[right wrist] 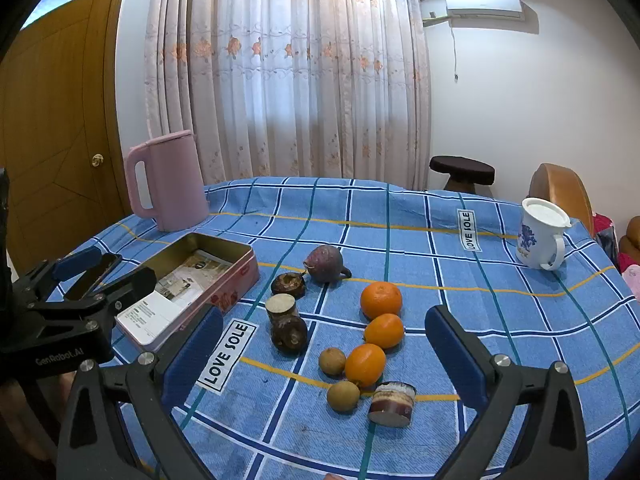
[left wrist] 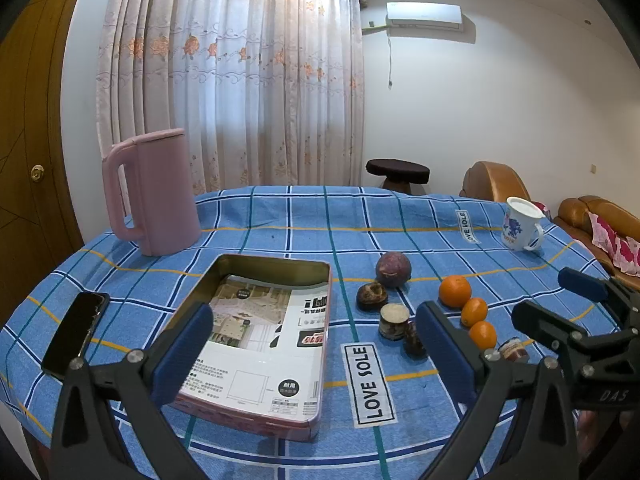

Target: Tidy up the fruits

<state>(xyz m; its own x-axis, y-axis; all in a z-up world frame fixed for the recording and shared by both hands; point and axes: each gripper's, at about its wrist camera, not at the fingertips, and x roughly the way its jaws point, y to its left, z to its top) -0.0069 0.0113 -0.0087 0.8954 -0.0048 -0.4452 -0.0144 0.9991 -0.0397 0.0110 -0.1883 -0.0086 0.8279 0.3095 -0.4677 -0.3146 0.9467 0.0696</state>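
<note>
I am holding both grippers above the near edge of a table (right wrist: 520, 240) covered in blue checked cloth, and nothing has been picked up. My left gripper (left wrist: 314, 354) has its fingers spread wide and empty, hovering over the open pink tin (left wrist: 320, 364) at near left, which holds only a printed leaflet. My right gripper (right wrist: 324, 354) is likewise wide apart and empty, framing the loose fruit. Three oranges (right wrist: 381, 300) lie in a short row running near to far, with two small tan round fruits (right wrist: 332, 361) just beside the nearest one, a purple round fruit (right wrist: 323, 264) farther back, and several dark brown pieces (right wrist: 289, 334) between the oranges and the tin. I judge the task is at its start: the next move calls for lowering the right gripper around one fruit, probably the nearest orange, and carrying it left to the tin. The fruits sit close together, so neighbours could roll. A pink kettle (right wrist: 166, 184) at far left, a white mug (right wrist: 540, 234) at far right and a phone (left wrist: 74, 334) beside the tin stand well apart from that path.
</note>
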